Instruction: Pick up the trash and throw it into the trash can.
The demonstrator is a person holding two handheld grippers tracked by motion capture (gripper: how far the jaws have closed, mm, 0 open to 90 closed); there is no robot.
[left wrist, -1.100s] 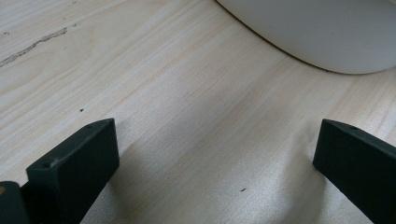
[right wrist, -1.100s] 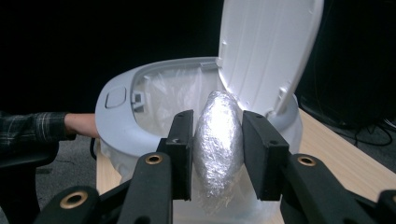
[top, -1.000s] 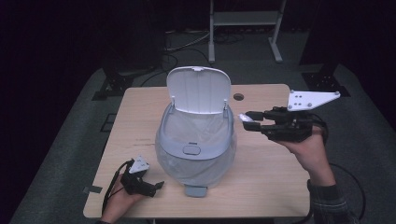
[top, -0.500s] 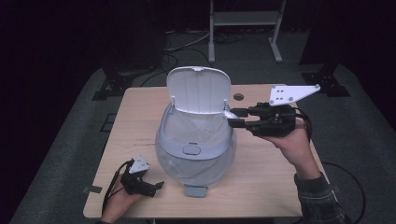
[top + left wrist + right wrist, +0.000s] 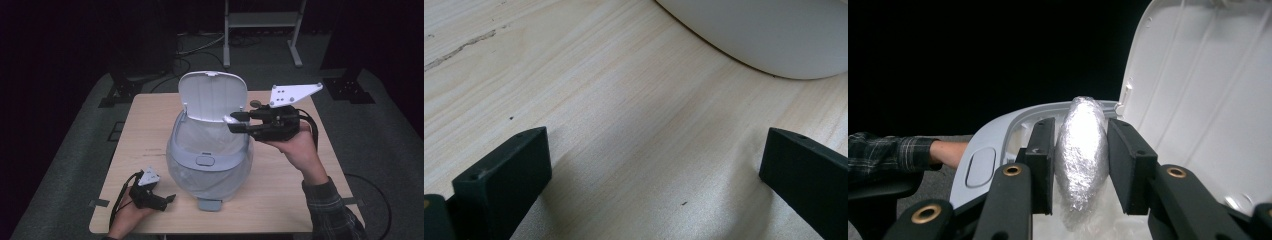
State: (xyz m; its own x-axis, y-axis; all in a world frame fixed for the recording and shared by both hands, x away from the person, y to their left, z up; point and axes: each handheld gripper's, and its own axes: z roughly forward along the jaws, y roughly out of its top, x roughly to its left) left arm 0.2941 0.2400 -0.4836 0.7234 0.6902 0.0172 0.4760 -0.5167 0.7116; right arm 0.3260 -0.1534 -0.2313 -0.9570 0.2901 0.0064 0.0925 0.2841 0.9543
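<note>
Moved since a second ago: right gripper (image 5: 234,123) has travelled leftward from the surface's right side to the bin's rim; the left one has kept still.
Surface (image 5: 145,120): pale wood, carrying the bin in its middle.
Bin (image 5: 209,170): grey-white, round-bodied, lined with a clear bag; its lid (image 5: 214,95) stands upright at the back, so the mouth is open.
Right gripper: held level, jaws clamped on a foil-wrapped bundle (image 5: 1082,150), which now sits just over the right edge of the bin's opening.
Left gripper (image 5: 167,199): resting on the surface near its front-left corner, just beside the bin, jaws spread with nothing between them.
Step in hand: carrying the bundle to the bin, judged nearly done.
Next move: bring the bundle fully over the opening, then part the jaws so it falls into the bag.
</note>
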